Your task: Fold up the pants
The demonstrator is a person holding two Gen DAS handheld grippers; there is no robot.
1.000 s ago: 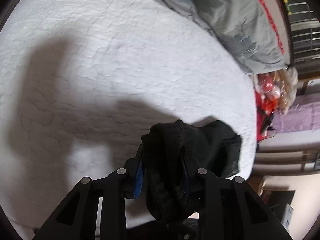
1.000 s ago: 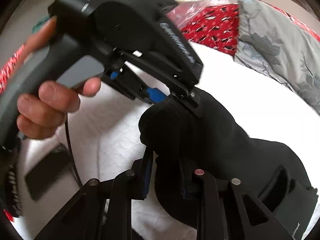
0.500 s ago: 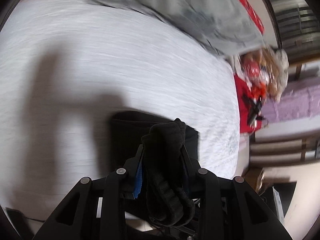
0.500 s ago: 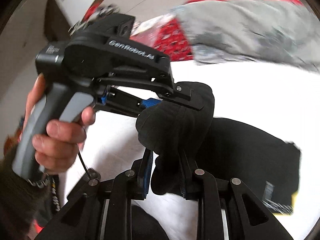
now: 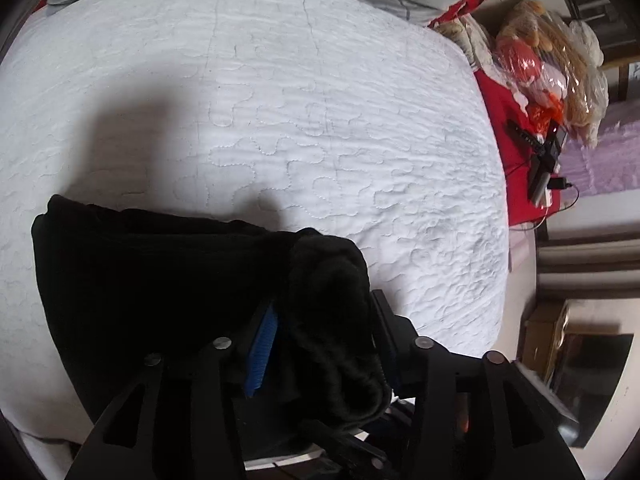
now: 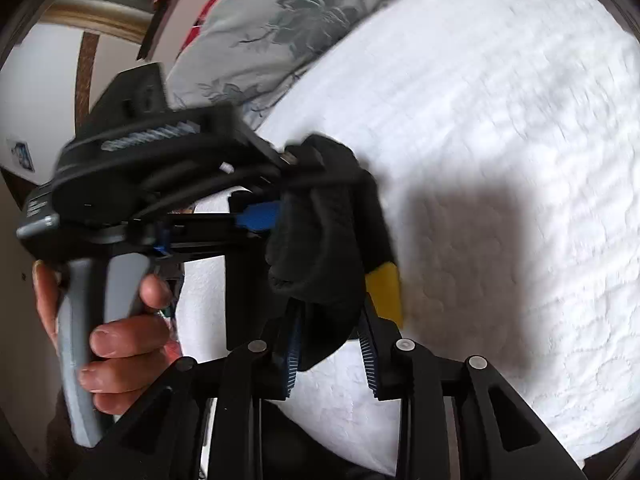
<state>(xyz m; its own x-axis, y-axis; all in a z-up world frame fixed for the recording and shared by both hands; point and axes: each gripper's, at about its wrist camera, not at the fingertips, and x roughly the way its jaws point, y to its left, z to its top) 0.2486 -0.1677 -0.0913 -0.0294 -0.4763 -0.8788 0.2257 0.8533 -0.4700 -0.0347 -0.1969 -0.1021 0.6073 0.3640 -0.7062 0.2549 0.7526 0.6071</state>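
Black pants (image 5: pixel 160 280) pinched at one end by both grippers, rest spread on white quilted bed (image 5: pixel 320 120).

Clamped in left gripper (image 5: pixel 324 344): a thick bunch of fabric between blue-padded jaws, narrowed onto the cloth. Same for right gripper (image 6: pixel 330 344), jaws closed on a neighbouring bunch, close beside the left tool, gripped by a bare hand (image 6: pixel 116 332). Held side by side, probably to keep the edge even while carrying it over for a fold. Yellow tag (image 6: pixel 384 292) peeking beside the right bunch. Grey floral pillow (image 6: pixel 256 28) beyond; bagged soft toys (image 5: pixel 552 64) off the bed's far side. Fold judged underway, not laid flat yet.
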